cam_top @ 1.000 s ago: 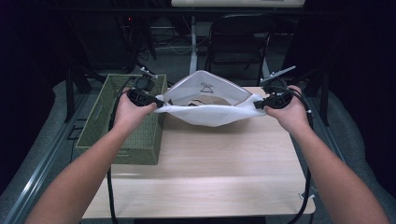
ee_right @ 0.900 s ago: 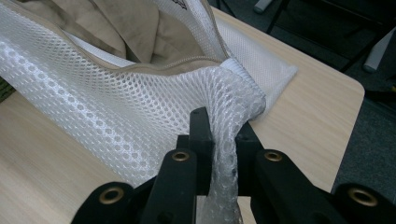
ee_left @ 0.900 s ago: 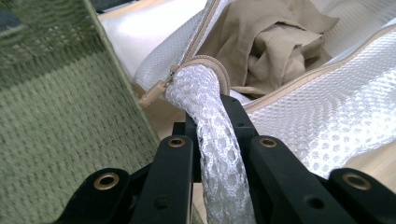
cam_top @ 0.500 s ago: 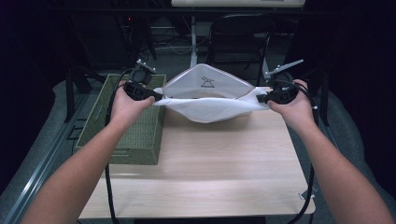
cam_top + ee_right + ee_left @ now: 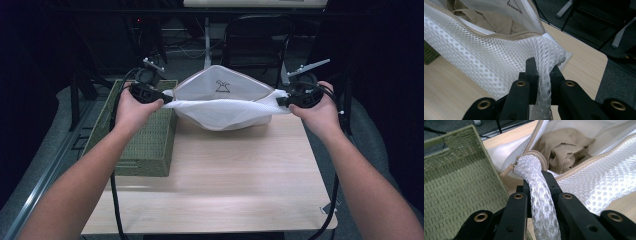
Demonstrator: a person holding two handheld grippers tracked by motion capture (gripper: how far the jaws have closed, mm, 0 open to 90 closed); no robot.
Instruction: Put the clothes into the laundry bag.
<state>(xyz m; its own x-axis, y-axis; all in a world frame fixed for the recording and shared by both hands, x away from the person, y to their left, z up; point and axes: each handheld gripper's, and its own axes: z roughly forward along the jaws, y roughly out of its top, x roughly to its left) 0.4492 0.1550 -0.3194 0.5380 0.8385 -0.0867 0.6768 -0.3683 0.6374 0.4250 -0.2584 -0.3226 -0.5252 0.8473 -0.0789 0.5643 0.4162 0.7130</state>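
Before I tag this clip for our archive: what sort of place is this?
Probably an office or lab workspace, not a laundry room: a plain wooden table, a black chair behind it, and cables on the floor beneath desks at the back.

A green woven basket [image 5: 145, 135] sits on the wooden table [image 5: 235, 185].
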